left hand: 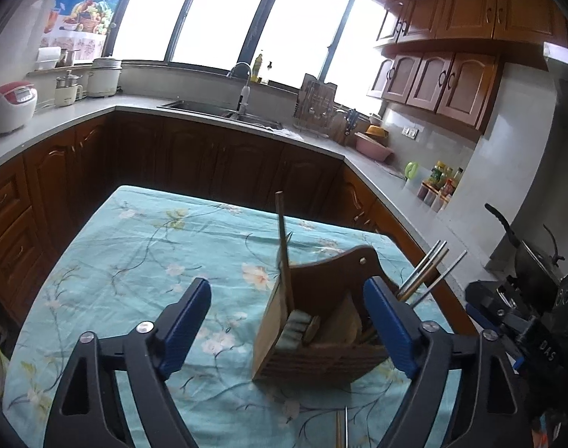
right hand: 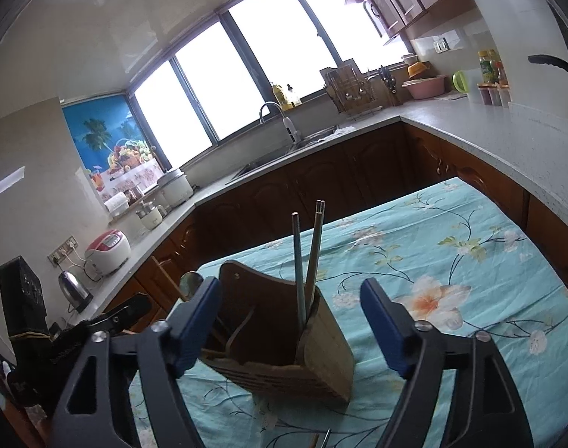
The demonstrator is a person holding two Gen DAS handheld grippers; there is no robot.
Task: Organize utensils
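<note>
Table w/ teal floral cloth stands in a U-shaped kitchen: grey counter on dark wood cabinets, upper wood cabinets at 1–2 o'clock, big window at 12, sink w/ faucet below it.

Wooden utensil holder sits on the cloth, 1 of it, centre of both views. Inside: 3 metal chopsticks upright at its one end, 1 long wooden-handled utensil leaning at the other end, more items low inside, can't tell what.

Left gripper spread wide, nothing clamped; holder's left part lies between its pads, right pad in front of the holder, contact unclear. Right gripper wide too, empty, holder between its pads.

Counter at 9–10 o'clock in left view: 2 rice cookers, 1 small pot. At 3 o'clock: 1 pink basin, several bottles. Two thin sticks show at 6 o'clock, cut off by frame edge.
</note>
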